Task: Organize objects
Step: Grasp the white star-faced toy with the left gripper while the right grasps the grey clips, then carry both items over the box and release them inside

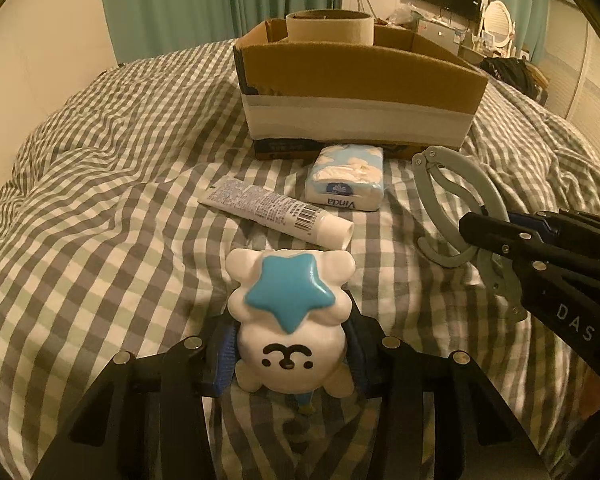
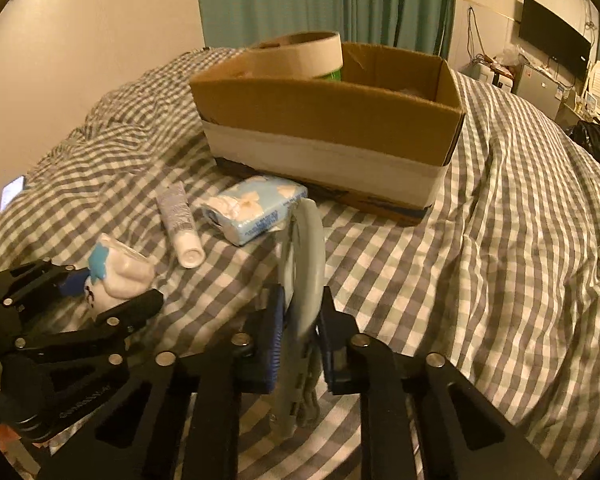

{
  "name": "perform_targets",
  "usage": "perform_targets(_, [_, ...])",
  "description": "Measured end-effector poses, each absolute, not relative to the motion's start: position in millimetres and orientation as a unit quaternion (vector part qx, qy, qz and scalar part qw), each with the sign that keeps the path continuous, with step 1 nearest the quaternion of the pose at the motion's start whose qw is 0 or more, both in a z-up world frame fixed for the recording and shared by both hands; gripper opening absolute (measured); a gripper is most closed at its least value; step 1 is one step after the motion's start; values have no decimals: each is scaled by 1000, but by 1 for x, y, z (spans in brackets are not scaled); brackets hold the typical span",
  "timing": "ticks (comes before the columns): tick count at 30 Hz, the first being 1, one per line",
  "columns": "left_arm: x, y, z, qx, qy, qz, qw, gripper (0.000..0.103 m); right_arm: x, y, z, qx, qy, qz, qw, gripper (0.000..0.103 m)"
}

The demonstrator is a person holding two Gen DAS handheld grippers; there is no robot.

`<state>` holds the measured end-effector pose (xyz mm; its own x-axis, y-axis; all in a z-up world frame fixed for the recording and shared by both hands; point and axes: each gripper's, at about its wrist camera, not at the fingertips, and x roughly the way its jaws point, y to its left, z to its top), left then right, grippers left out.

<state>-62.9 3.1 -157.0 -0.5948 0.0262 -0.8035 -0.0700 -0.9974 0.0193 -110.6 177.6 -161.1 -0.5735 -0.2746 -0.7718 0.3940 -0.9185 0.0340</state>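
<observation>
My left gripper [image 1: 290, 350] is shut on a white bear toy [image 1: 288, 316] with a blue star on its head, just above the bedspread. My right gripper [image 2: 300, 320] is shut on a grey folding hook-shaped tool [image 2: 306, 256], seen from the left wrist view as a grey oval frame [image 1: 456, 208]. A white tube [image 1: 276, 210] and a blue tissue pack [image 1: 346, 178] lie on the bed between the grippers and the open cardboard box [image 1: 356, 92]. A wide cardboard ring [image 1: 330, 26] stands in the box's back left part.
The checked bedspread [image 1: 100, 200] is rumpled, with folds at the left and right. A phone with a lit screen [image 2: 12, 196] lies at the bed's left edge. Green curtains, a wall television and a cluttered desk are behind the bed.
</observation>
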Motion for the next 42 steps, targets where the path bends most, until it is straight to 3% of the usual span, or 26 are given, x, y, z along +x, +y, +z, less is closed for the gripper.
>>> perform_targets(23, [-79, 15, -98, -418, -11, 907, 57, 46, -91, 199, -89, 344, 36, -918, 195, 8])
perform_targets(32, [-133, 19, -41, -368, -18, 927, 73, 46, -134, 202, -25, 289, 34, -939, 186, 8])
perform_targets(42, [-214, 34, -10, -342, -19, 934, 101, 46, -203, 202, -3, 283, 25, -943, 175, 8])
